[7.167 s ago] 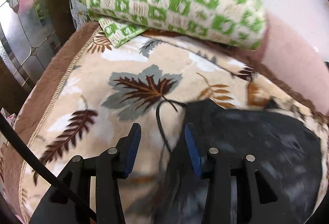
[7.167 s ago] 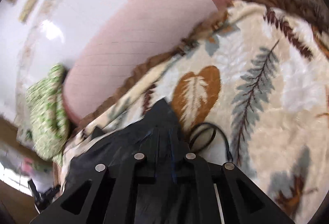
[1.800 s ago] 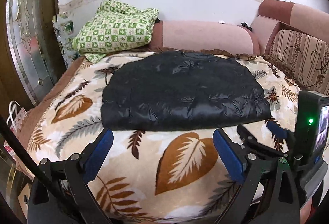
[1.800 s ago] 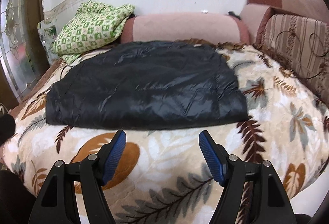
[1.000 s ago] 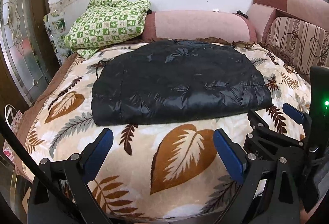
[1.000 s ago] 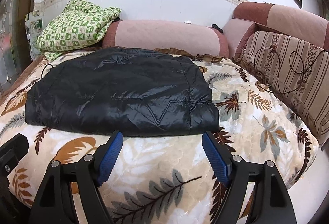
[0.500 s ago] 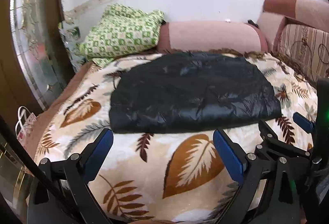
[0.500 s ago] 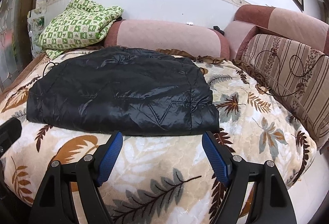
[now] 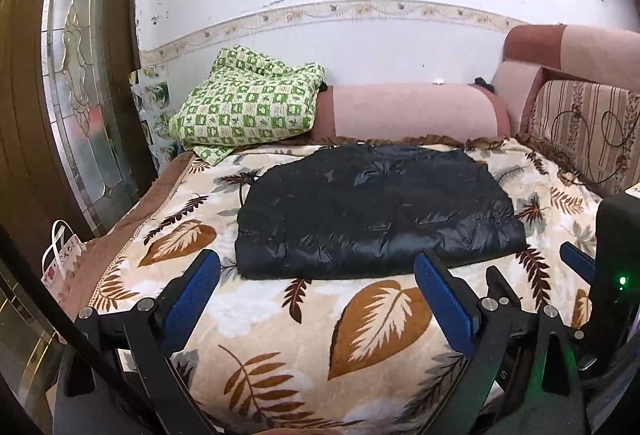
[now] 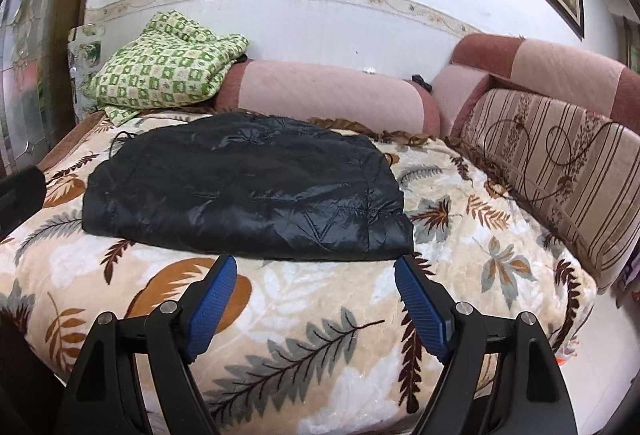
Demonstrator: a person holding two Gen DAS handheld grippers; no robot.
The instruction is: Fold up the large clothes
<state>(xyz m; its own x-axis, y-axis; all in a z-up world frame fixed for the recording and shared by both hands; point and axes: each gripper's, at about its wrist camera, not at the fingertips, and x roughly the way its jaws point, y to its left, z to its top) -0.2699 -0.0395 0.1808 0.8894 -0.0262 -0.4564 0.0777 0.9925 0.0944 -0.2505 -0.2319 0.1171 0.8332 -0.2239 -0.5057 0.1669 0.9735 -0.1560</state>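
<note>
A black quilted jacket [image 9: 372,211] lies folded flat on the leaf-patterned blanket [image 9: 360,323] of a sofa bed; it also shows in the right wrist view [image 10: 244,191]. My left gripper [image 9: 316,283] is open and empty, held back above the blanket's near edge, short of the jacket. My right gripper [image 10: 314,289] is open and empty, also short of the jacket's near edge. The right gripper's body shows at the right of the left wrist view [image 9: 580,275].
A green checked quilt [image 9: 248,103] lies at the back left by a pink bolster [image 9: 404,111]. Striped sofa cushions [image 10: 560,171] line the right side. A glass-panelled door [image 9: 76,75] and a small paper bag [image 9: 64,259] stand at the left.
Both grippers let go of the jacket and pulled back and up from it. Over the last second the views tilted upward and show more of the wall.
</note>
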